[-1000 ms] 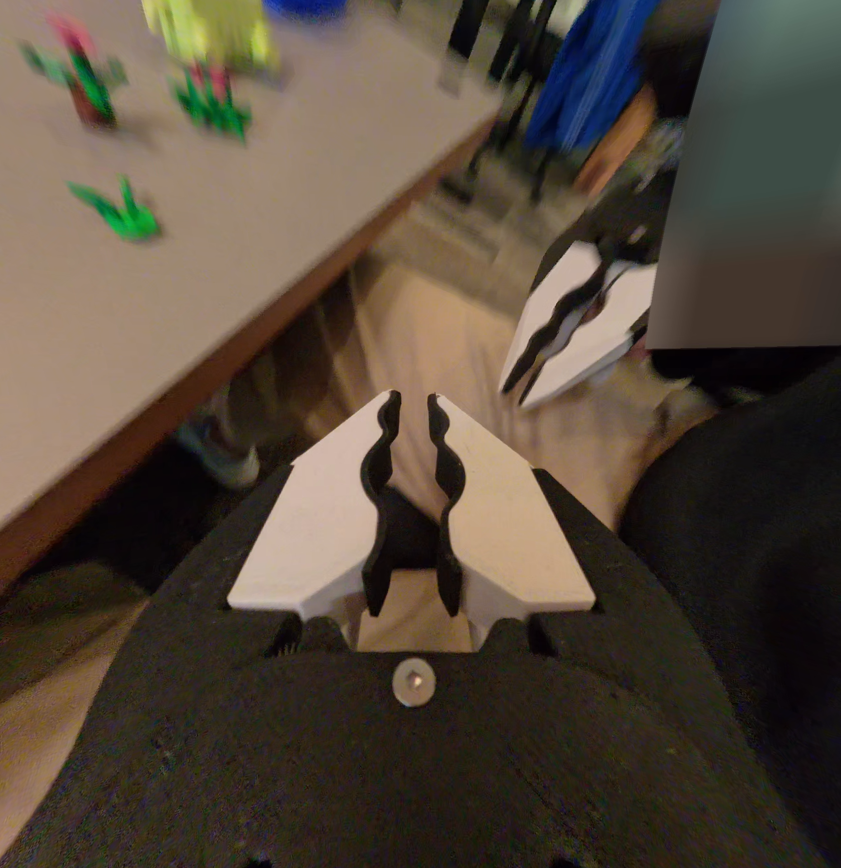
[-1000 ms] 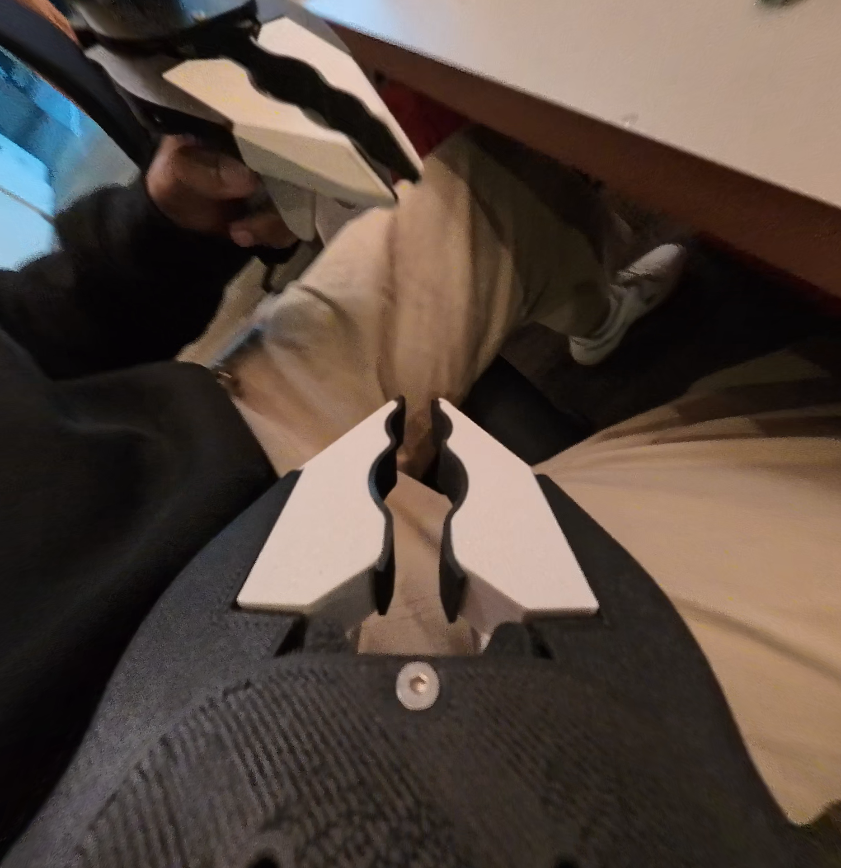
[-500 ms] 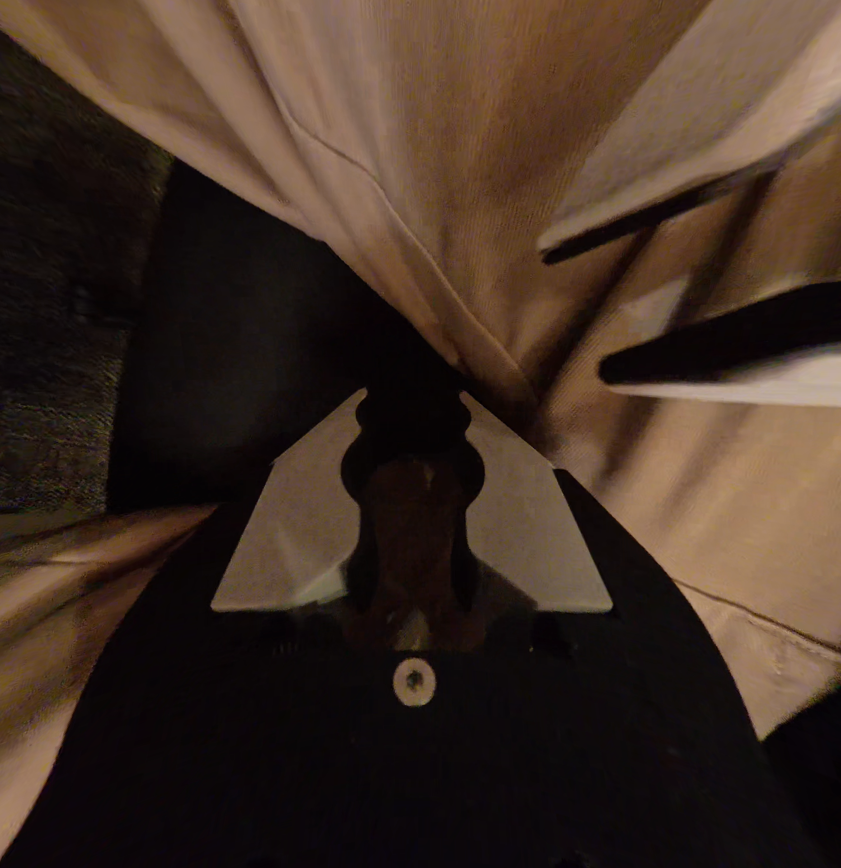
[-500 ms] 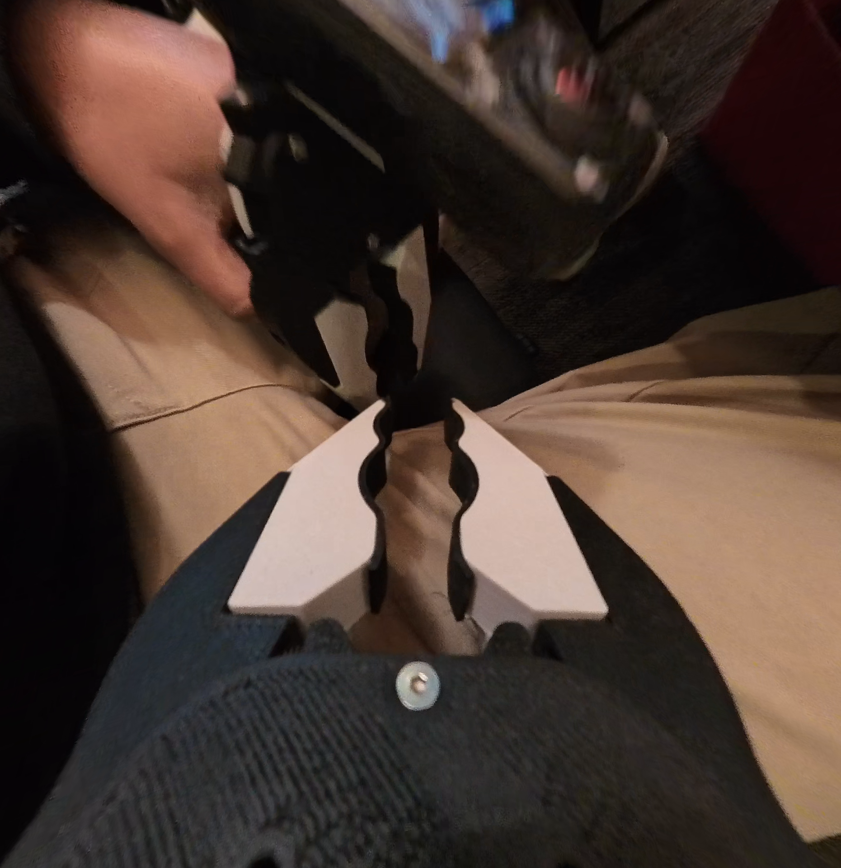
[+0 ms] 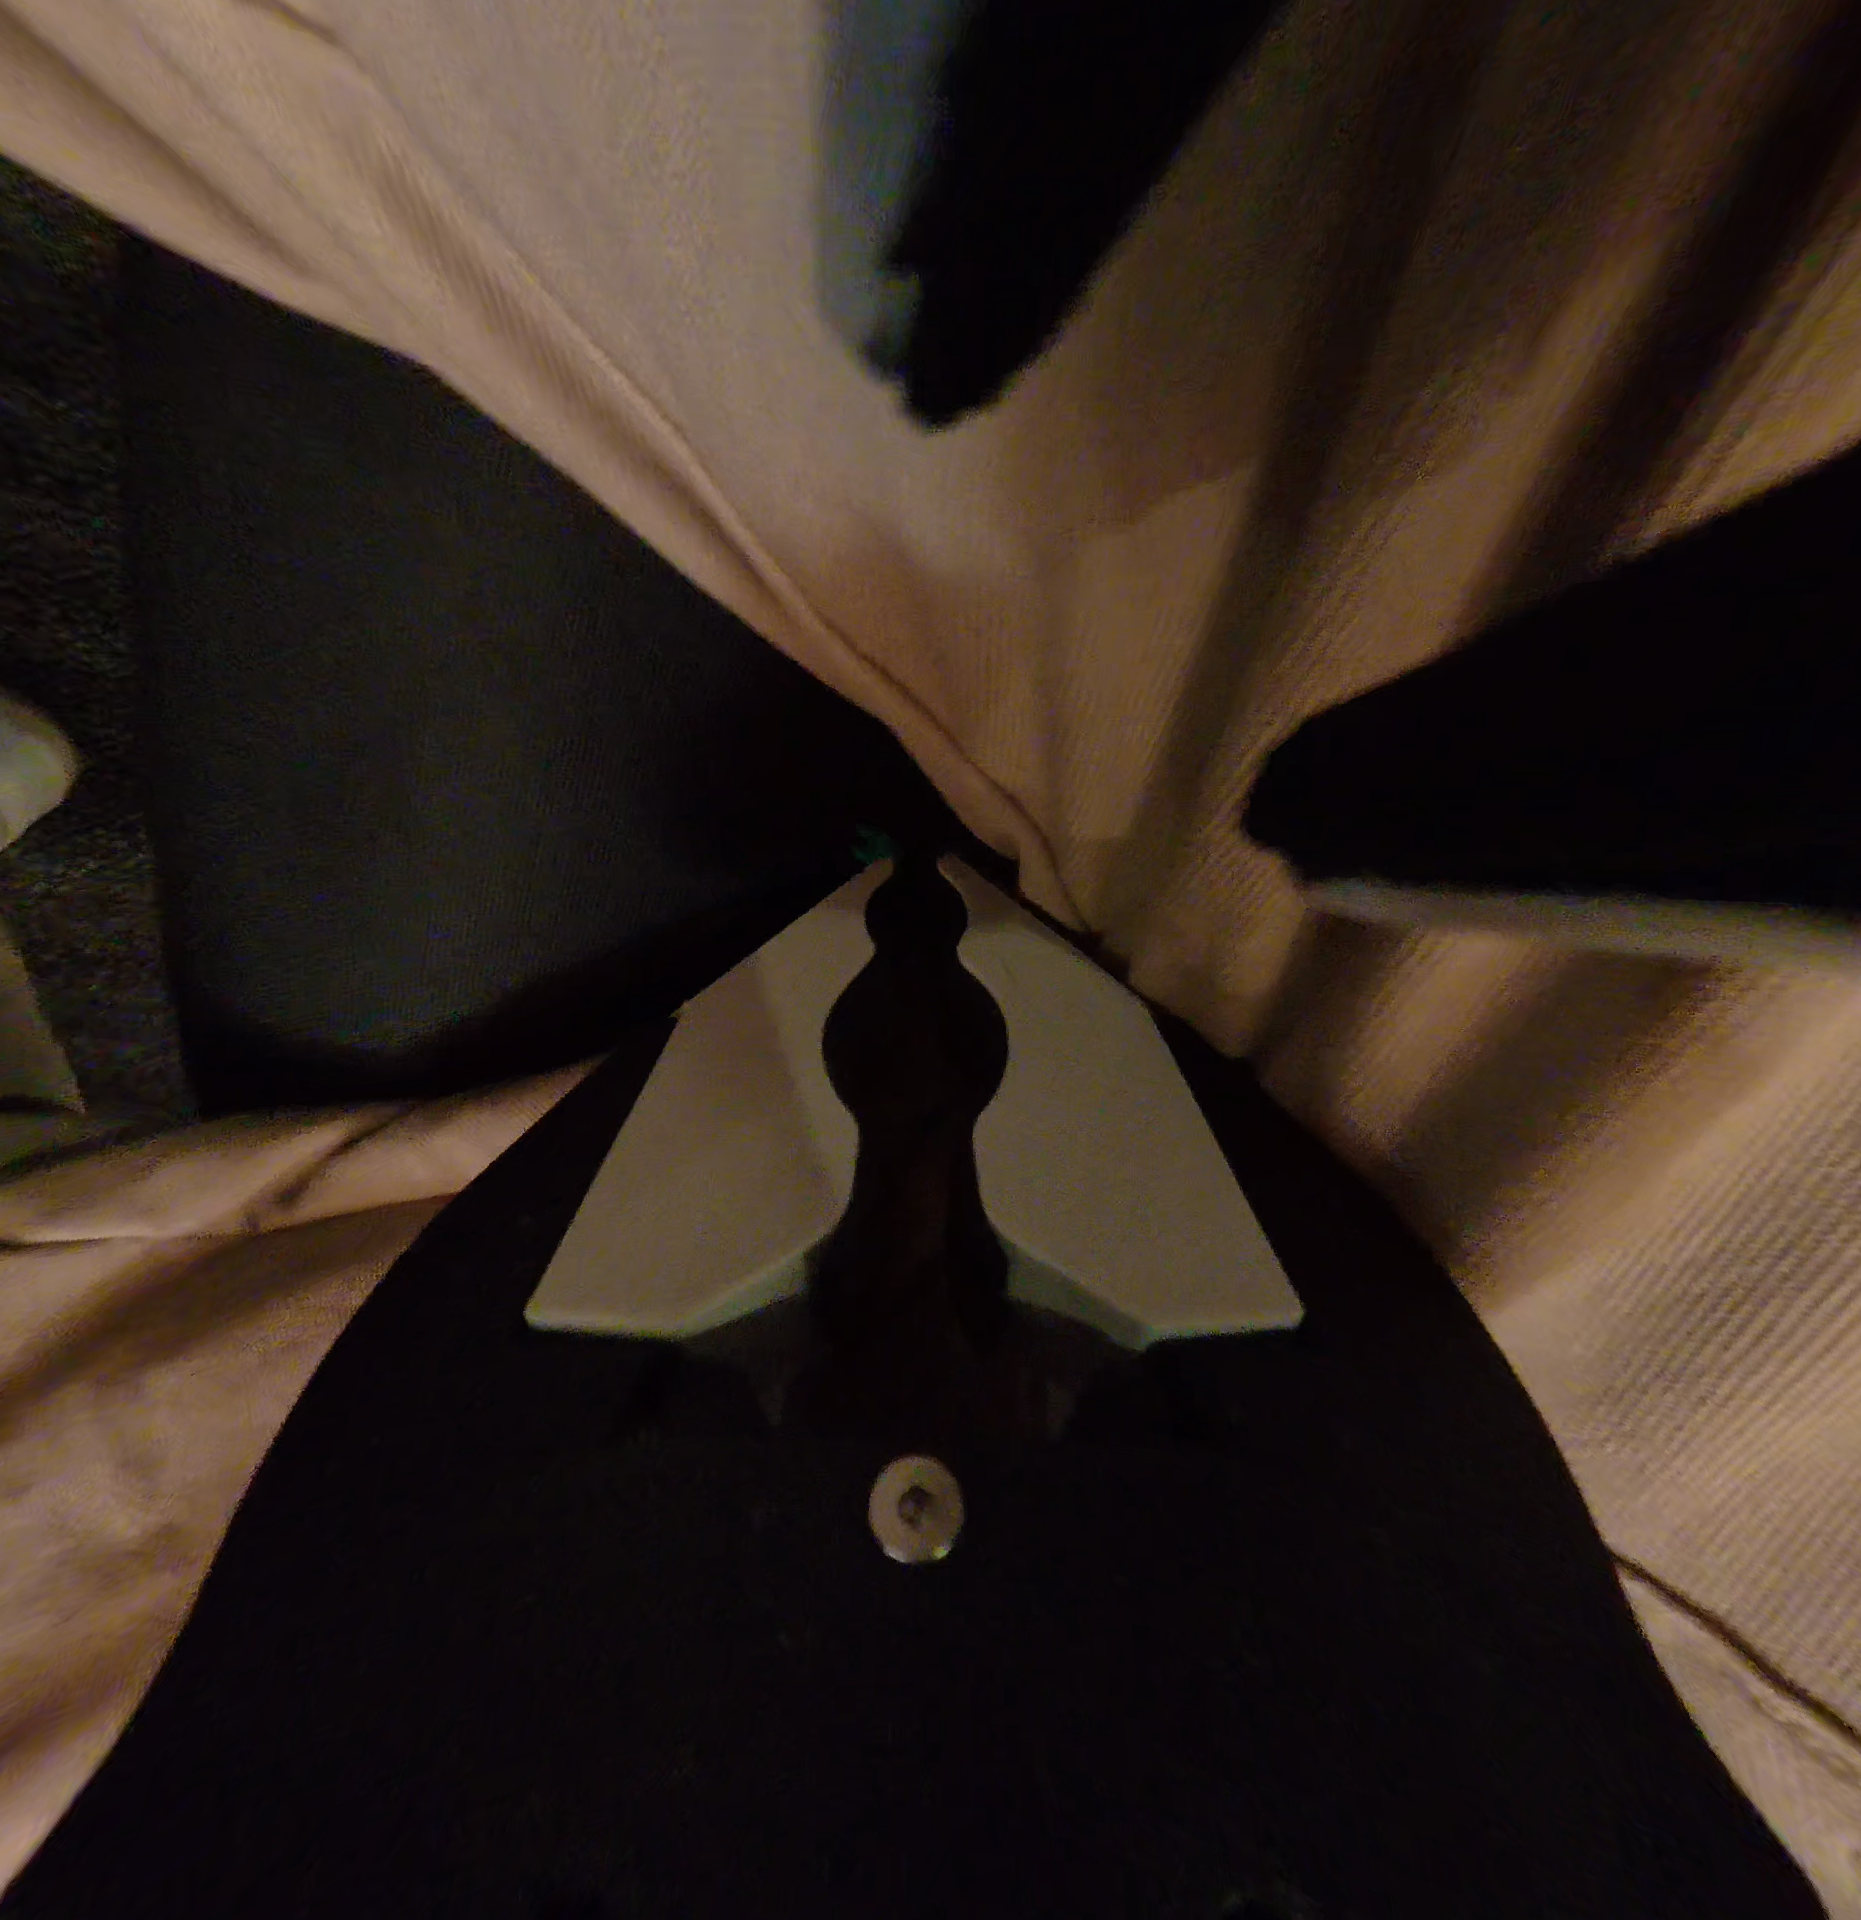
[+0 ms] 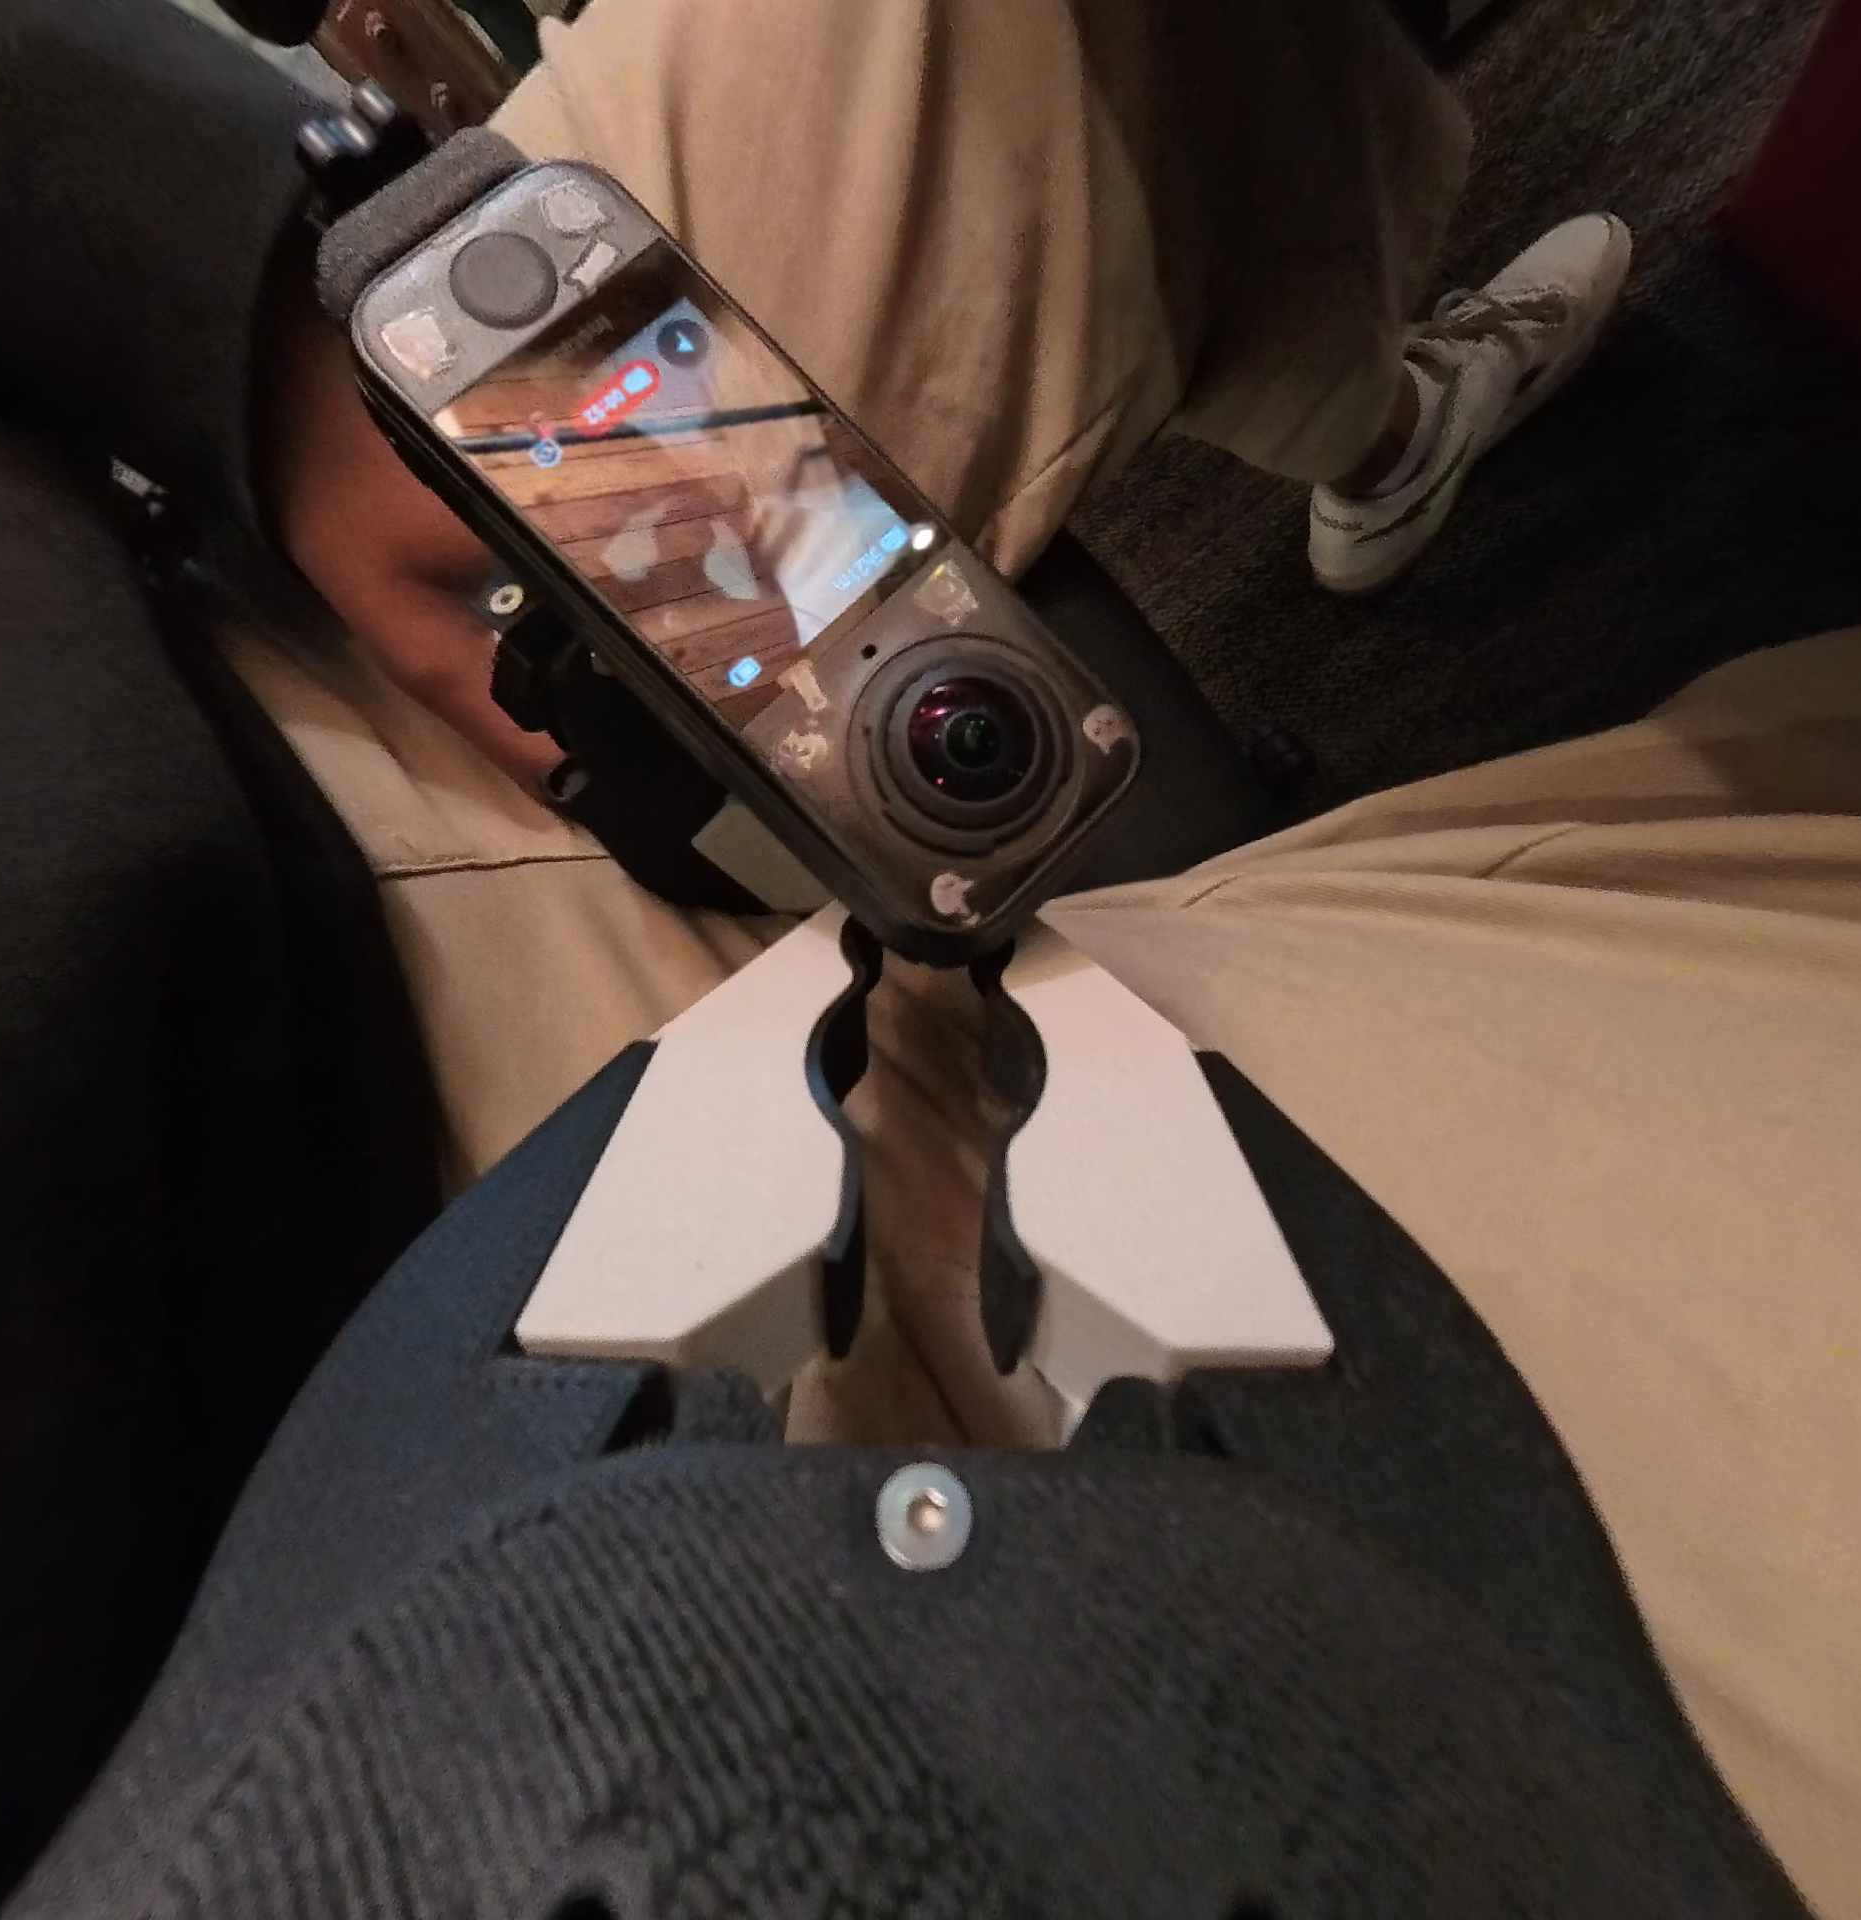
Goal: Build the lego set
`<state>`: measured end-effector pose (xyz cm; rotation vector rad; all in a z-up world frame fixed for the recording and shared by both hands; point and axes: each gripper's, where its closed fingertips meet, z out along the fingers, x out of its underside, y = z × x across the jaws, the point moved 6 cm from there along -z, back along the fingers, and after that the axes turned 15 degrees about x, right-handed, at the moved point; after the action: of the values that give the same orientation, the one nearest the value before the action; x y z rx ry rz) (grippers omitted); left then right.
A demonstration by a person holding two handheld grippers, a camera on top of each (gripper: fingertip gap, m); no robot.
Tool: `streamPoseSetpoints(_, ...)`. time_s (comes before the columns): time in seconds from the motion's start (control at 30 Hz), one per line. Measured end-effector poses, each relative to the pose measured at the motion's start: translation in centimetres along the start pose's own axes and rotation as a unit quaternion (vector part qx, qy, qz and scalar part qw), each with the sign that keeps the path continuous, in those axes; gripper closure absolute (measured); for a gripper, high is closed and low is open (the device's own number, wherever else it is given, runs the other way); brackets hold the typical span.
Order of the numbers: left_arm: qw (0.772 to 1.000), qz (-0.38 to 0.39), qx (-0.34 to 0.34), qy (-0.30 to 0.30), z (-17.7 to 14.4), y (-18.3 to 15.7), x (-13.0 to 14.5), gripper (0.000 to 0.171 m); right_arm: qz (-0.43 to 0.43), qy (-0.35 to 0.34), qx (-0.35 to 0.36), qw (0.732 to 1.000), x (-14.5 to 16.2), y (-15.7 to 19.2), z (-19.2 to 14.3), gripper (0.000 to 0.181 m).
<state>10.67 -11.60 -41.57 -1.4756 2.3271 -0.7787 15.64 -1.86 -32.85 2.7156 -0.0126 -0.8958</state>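
Note:
Both grippers are down in a person's lap, away from the table, and no lego model is in view. In the dim left wrist view my left gripper [image 5: 913, 864] points into the dark gap between beige trouser legs [image 5: 1009, 520]. Its tips are almost together, and a small green piece [image 5: 861, 837] shows right at them. In the right wrist view my right gripper [image 6: 926, 951] is open with only trouser cloth between its fingers. Its tips sit just under the left gripper's camera [image 6: 739, 561], which hides the left fingers there.
A hand [image 6: 386, 582] holds the left gripper. A white shoe [image 6: 1466, 405] rests on dark carpet at the upper right. A dark seat [image 5: 438, 727] lies left of the legs. A blurred white and black shape [image 5: 1528, 920] crosses the right of the left wrist view. Tip to tip, the grippers are about 12 cm apart.
Both grippers dropped from table height into the lap. The left fingers opened wide half a second ago and have now come nearly together. The left gripper's camera swung in front of the right gripper.

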Motion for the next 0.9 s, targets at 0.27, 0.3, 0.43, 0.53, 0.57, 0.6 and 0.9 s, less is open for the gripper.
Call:
streamPoseSetpoints(0.27,0.998,-0.065,-0.006,0.023,0.5,0.5,0.4,0.167,0.005,0.006,-0.007,1.0,0.4,0.0,-0.6,0.177)
streamPoseSetpoints(0.3,0.997,-0.071,0.0,0.024,0.5,0.4,0.6,0.167,0.006,0.002,-0.008,1.0,0.4,0.0,-0.7,0.178)
streamPoseSetpoints(0.43,0.993,-0.109,0.019,-0.035,-1.1,0.9,1.2,0.164,0.022,-0.005,-0.017,1.0,0.5,0.2,-1.1,0.177)
streamPoseSetpoints(0.53,0.983,-0.142,0.039,-0.107,-3.4,1.3,1.7,0.151,0.016,-0.013,-0.01,1.0,0.5,0.3,-1.5,0.177)
streamPoseSetpoints(0.57,0.981,-0.145,0.043,-0.12,-3.7,1.2,2.0,0.149,0.011,-0.016,-0.007,1.0,0.4,0.4,-1.5,0.177)
streamPoseSetpoints(0.6,0.979,-0.146,0.057,-0.133,-3.7,0.6,2.3,0.15,0.002,-0.021,-0.003,1.0,0.4,0.4,-1.5,0.178)
streamPoseSetpoints(0.9,0.974,-0.11,-0.004,-0.2,-2.0,-3.9,4.3,0.167,-0.395,0.01,-0.038,0.918,-2.2,-0.2,4.6,0.161)
